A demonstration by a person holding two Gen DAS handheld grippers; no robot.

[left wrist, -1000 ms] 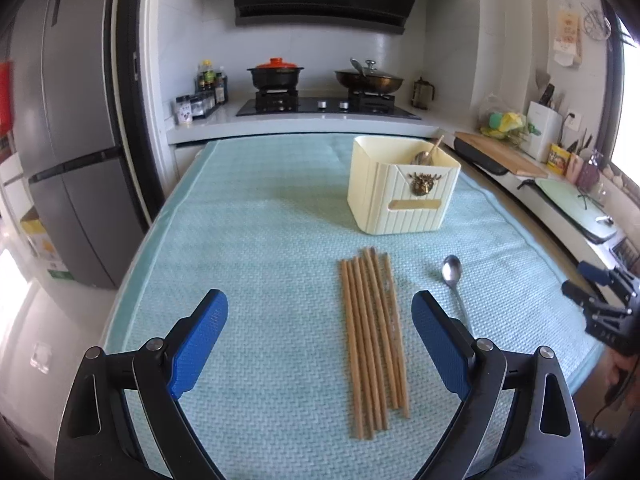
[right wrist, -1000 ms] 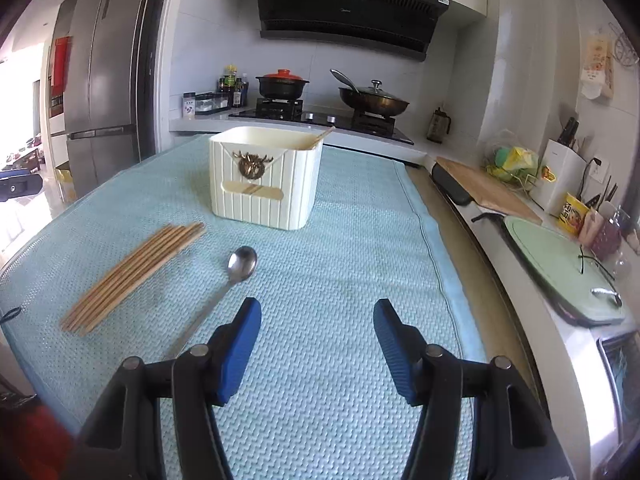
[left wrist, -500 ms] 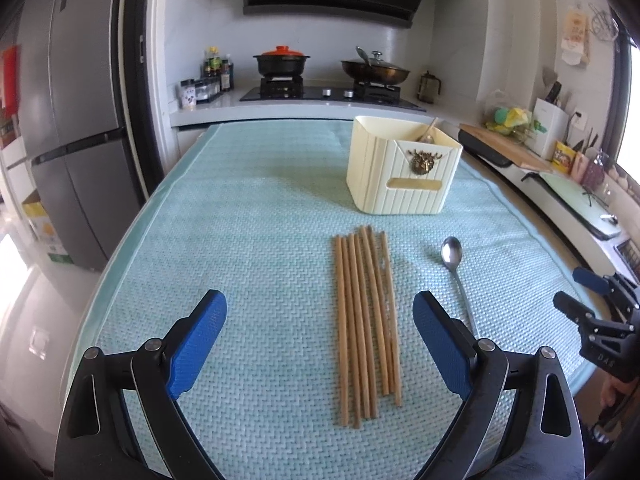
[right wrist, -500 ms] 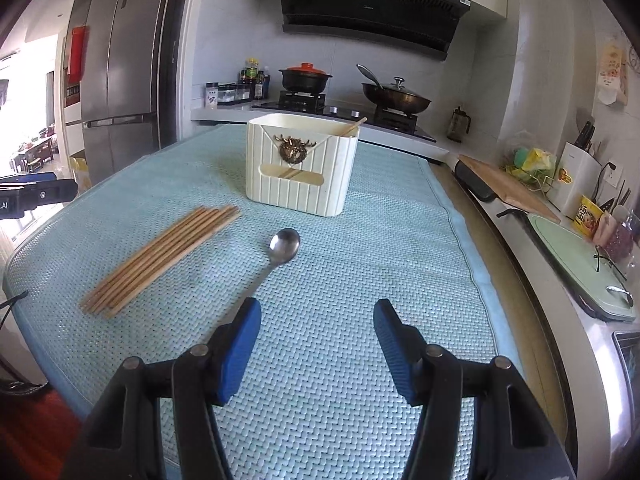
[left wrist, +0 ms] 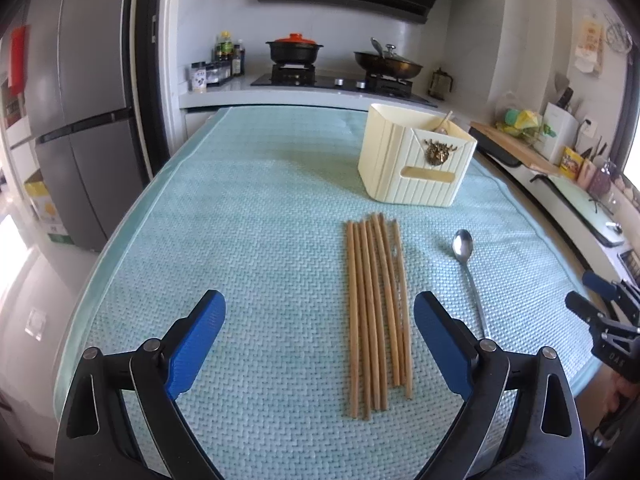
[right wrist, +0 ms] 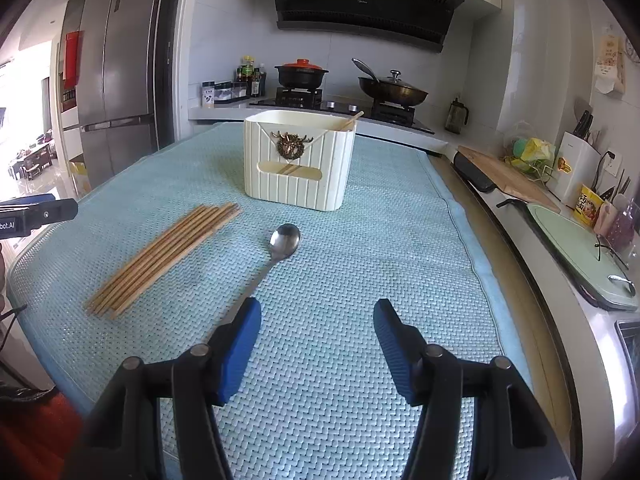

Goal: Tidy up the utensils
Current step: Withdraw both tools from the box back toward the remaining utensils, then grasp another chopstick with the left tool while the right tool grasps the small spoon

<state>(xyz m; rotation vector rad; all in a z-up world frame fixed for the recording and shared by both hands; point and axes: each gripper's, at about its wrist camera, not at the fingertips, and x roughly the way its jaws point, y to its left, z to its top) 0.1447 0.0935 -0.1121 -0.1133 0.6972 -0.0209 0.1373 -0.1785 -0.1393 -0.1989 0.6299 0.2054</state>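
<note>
Both grippers open above the worktop; utensils lie loose in front of the holder.

The left gripper (left wrist: 320, 320) hovers with its jaws wide apart and nothing between them; the near ends of the wooden chopsticks (left wrist: 376, 308) lie just inside its right finger. The chopsticks form a side-by-side bundle on the light blue mat (left wrist: 240, 240) covering the worktop. A metal spoon (left wrist: 466, 258) lies on the mat just beside the bundle, bowl end toward the cream utensil holder (left wrist: 416, 172), apart from both. The right gripper (right wrist: 316, 320) is open at a medium width, holding nothing; the spoon's handle end runs under its left finger (right wrist: 240, 340), contact not discernible. The holder stands upright behind the utensils, with a wooden-handled utensil (right wrist: 351, 118) leaning inside it.
</note>
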